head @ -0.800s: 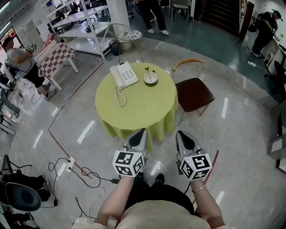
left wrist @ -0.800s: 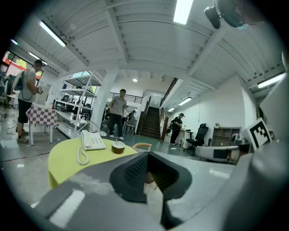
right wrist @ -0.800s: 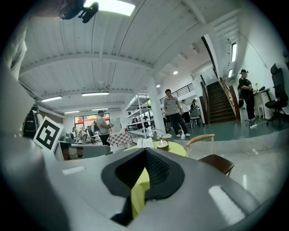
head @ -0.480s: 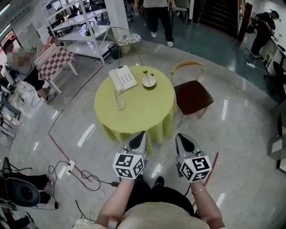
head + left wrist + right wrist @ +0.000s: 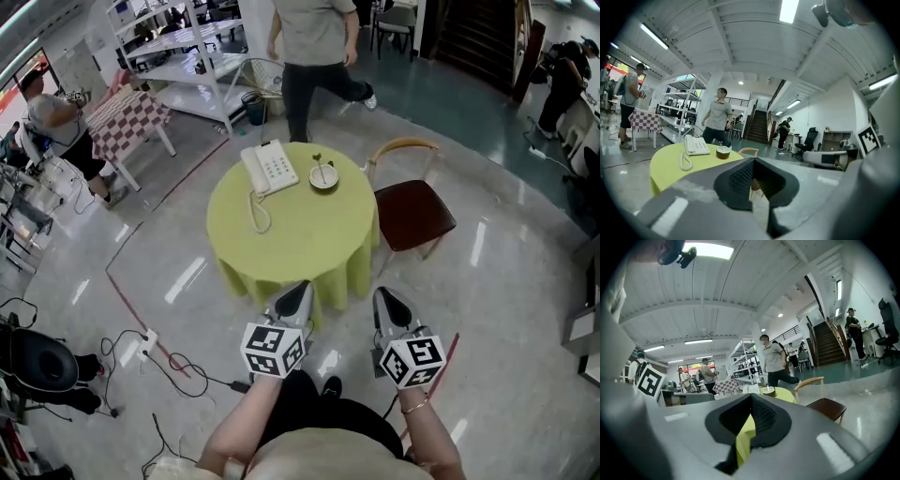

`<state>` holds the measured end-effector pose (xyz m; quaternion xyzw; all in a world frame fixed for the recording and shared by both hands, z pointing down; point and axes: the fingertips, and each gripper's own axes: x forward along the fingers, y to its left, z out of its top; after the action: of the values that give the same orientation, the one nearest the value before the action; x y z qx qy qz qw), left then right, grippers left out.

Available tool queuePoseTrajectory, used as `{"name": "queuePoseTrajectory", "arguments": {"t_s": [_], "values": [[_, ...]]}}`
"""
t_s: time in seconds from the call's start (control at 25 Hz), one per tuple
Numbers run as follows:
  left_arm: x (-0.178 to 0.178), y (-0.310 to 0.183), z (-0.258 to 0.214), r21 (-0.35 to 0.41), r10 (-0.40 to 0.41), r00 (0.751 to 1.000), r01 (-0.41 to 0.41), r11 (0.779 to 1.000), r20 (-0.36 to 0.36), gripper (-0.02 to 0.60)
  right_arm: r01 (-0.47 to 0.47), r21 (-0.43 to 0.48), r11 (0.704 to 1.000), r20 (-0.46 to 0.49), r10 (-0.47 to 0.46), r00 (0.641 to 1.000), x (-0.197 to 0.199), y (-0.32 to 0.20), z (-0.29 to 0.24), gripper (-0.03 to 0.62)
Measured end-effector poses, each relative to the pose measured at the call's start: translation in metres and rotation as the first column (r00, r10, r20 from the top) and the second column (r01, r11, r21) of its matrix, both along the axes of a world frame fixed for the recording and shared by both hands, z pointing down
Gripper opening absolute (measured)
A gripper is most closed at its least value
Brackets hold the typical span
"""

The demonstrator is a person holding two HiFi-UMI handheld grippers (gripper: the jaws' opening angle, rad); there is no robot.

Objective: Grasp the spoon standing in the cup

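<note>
here, in the head view, a round desk (image 5: 291, 239) under a yellow-green cloth stands on the pale shiny floor ahead of the person. on its far side sits a small cup (image 5: 323, 179) with the spoon (image 5: 320, 168) standing in it, handle up. a white telephone (image 5: 270, 168) lies just left of the cup, its coiled cord trailing toward the near edge. a wooden chair (image 5: 413, 212) with a dark red seat stands at the desk's right. another person (image 5: 314, 42) is walking just behind the desk. the left gripper (image 5: 300, 287) and the right gripper (image 5: 381, 293) are held side by side at the desk's near edge, well apart from the cup, both pointing toward it.

in the left gripper view, the jaws meet at their tips with nothing between them; the telephone and cup show beyond, up and to the left of the tips, on the yellow cloth.

in the right gripper view, the jaws likewise come together at the tips and hold nothing; only the desk cloth shows through the slit lower down. the cup sits a little right of the tips, far off, with the chair further right.
</note>
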<state>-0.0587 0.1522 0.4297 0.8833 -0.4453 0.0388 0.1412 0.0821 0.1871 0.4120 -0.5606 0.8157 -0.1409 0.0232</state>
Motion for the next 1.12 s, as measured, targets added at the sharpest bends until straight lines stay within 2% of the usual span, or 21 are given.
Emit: {"name": "queuePoseTrajectory", "arguments": {"t_s": [0.44, 0.84, 1.12], "values": [[-0.007, -0.022, 0.0, 0.002, -0.044, 0.999, 0.044, 0.999, -0.003, 0.002, 0.0, -0.001, 1.0, 0.031, 0.0, 1.0, 0.006, -0.019, 0.004, 0.0], [0.0, -0.085, 0.014, -0.022, -0.017, 1.0, 0.017, 1.0, -0.001, 0.061, -0.007, -0.027, 1.0, 0.017, 0.007, 1.0, 0.013, -0.068, 0.015, 0.0], [0.002, -0.142, 0.024, -0.06, -0.007, 1.0, 0.007, 0.998, -0.005, 0.087, -0.025, -0.079, 0.997, 0.022, 0.027, 0.999, 0.018, -0.119, 0.028, 0.0]]}}
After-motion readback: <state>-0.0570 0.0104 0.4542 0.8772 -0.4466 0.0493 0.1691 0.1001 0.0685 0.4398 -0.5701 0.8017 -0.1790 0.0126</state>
